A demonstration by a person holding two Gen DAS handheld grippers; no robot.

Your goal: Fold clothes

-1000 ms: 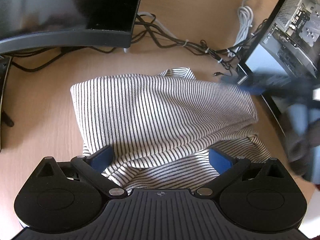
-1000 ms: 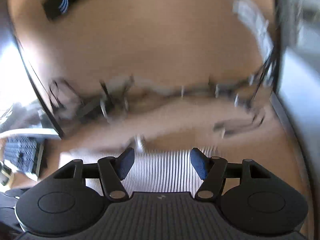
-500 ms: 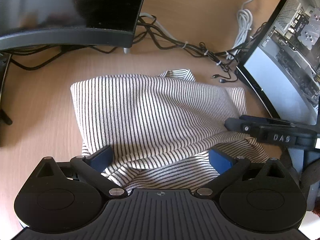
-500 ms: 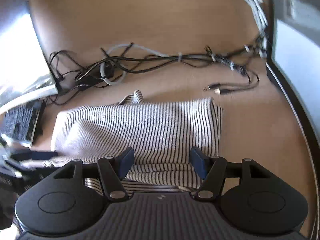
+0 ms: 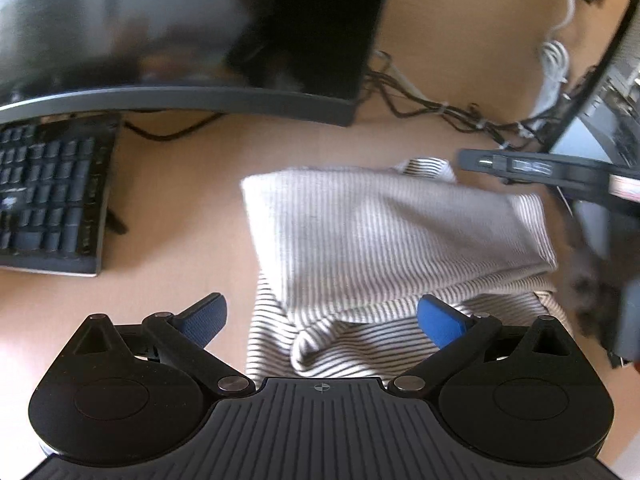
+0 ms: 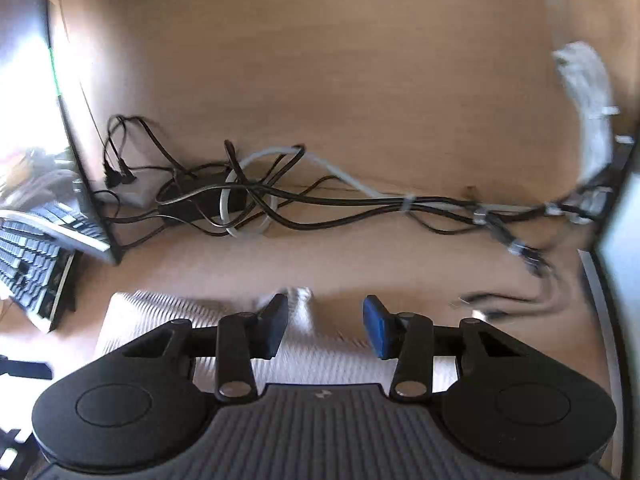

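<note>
Though blurred, shows striped shirt already doubled into rough rectangle on wooden surface, soft knit, top layer sagging over looser bottom edge. Seems mostly folded; maybe one tidy fold left. Left fingers spread wide, empty; right fingers parted, empty, above the far edge.
</note>
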